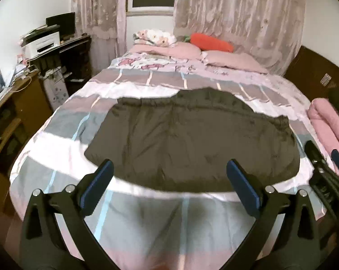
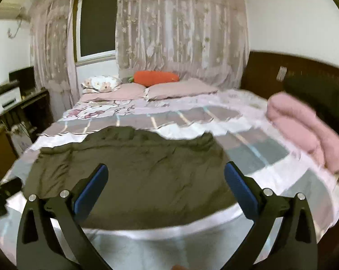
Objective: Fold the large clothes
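Observation:
A large dark olive garment (image 1: 192, 141) lies spread flat across the bed, its near edge toward me; it also shows in the right wrist view (image 2: 133, 171). My left gripper (image 1: 169, 168) is open and empty, held above the garment's near edge. My right gripper (image 2: 166, 173) is open and empty, above the garment's near right part. The right gripper's body shows at the right edge of the left wrist view (image 1: 322, 171).
The bed (image 1: 63, 148) has a striped pink, grey and white cover. Pink pillows (image 1: 234, 60) and an orange carrot cushion (image 1: 211, 42) lie at its head. A folded pink blanket (image 2: 304, 130) sits on the right. A desk with a printer (image 1: 43, 42) stands left.

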`<state>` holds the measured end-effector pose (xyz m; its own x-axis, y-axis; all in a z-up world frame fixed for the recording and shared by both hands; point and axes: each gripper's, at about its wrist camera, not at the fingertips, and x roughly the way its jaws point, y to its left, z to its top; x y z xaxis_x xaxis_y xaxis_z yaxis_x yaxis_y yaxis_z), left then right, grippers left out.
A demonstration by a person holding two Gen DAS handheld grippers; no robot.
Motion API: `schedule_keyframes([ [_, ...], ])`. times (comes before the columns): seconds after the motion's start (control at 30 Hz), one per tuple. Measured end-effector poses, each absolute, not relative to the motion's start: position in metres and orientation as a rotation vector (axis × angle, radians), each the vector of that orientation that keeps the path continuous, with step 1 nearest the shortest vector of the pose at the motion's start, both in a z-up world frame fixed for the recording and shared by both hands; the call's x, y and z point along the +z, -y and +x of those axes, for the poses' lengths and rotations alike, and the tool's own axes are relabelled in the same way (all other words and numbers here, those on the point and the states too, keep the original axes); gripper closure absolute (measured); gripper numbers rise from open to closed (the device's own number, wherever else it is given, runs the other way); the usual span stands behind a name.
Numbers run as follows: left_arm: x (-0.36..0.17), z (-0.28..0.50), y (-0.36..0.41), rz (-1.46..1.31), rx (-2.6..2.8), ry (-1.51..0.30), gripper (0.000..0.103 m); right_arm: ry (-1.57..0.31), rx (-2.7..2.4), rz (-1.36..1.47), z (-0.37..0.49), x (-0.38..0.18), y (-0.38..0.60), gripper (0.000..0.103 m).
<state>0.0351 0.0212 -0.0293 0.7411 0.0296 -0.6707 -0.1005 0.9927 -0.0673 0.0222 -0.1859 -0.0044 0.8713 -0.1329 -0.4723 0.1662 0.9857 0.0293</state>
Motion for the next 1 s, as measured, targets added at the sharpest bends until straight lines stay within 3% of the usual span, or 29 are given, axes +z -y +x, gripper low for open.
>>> schedule_keyframes([
  [0.27,-0.031,0.011,0.01,-0.031,0.07,-0.733,0.002,-0.523,-0.192,-0.011,0.019,-0.018,0.176,0.001],
  [1.0,-0.022,-0.007,0.008,-0.021,0.047,-0.696,0.002,-0.554,-0.162,-0.044,0.01,-0.022,0.152,0.001],
])
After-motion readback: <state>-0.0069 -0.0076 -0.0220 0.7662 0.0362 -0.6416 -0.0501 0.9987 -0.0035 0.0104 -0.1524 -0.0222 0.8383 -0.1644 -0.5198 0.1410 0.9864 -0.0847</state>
